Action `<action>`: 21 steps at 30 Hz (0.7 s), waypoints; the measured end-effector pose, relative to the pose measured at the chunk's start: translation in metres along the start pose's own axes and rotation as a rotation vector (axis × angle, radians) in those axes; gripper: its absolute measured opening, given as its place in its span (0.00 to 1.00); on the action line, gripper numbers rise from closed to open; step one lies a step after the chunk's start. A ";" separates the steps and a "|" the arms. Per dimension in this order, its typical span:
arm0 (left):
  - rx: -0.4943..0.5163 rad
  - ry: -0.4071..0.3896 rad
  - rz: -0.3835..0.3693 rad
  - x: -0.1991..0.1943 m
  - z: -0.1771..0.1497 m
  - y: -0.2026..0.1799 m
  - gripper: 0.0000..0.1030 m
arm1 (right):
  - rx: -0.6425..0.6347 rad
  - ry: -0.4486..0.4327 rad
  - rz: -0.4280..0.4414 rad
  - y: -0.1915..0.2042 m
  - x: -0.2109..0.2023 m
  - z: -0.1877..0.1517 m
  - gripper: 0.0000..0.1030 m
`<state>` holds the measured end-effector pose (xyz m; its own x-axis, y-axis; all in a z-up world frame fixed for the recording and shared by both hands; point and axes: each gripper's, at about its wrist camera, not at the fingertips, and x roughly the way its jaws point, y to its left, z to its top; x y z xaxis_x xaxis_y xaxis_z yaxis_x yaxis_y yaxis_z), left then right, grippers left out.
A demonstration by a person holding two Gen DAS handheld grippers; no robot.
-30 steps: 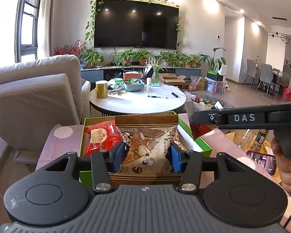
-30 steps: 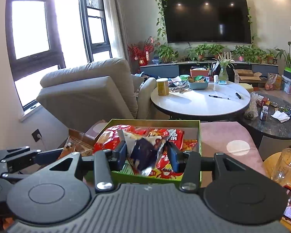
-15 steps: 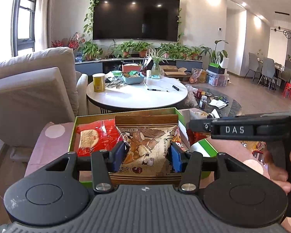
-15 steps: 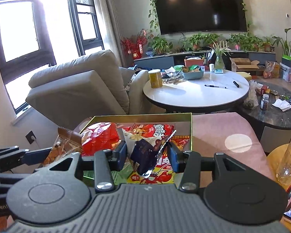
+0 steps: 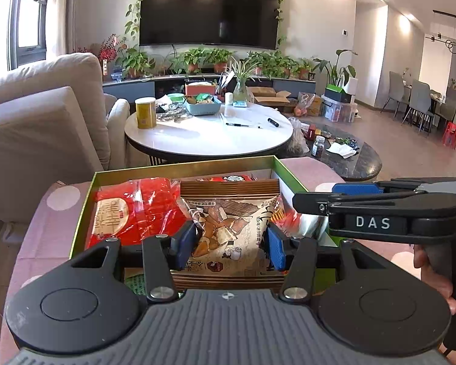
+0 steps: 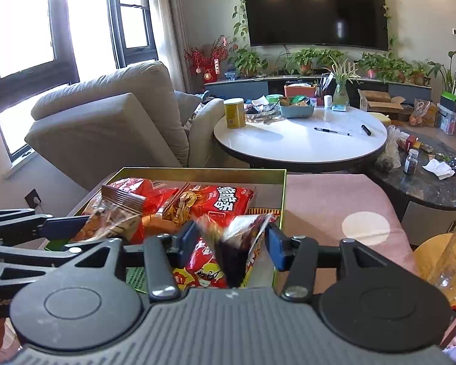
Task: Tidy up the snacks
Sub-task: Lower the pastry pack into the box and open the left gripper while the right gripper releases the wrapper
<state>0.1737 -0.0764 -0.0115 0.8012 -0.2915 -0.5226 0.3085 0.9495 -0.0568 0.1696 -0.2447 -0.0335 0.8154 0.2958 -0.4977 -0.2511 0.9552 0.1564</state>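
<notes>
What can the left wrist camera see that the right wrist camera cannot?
Only the left view shows the brown snack bag face-on between the left gripper, the dining chairs, and the hand holding the right gripper.

Only the right view shows the small dark packet in the right gripper, the bright windows, and a glass.

Both show the green box of red snack bags, the white table and the TV.

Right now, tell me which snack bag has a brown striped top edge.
The beige biscuit bag clamped in the left gripper, over the green box. The other bags in view are red, apart from the small dark packet in the right gripper.
</notes>
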 end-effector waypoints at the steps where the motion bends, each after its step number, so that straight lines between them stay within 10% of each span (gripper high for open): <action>1: 0.000 0.003 -0.001 0.003 0.000 0.000 0.45 | 0.006 -0.005 0.000 -0.001 0.000 0.000 0.87; 21: 0.021 0.052 -0.023 0.036 0.000 -0.018 0.46 | 0.109 -0.031 0.026 -0.022 0.000 -0.004 0.87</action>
<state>0.1975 -0.1037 -0.0295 0.7665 -0.3059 -0.5647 0.3373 0.9400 -0.0514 0.1732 -0.2660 -0.0399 0.8256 0.3188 -0.4656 -0.2158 0.9407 0.2616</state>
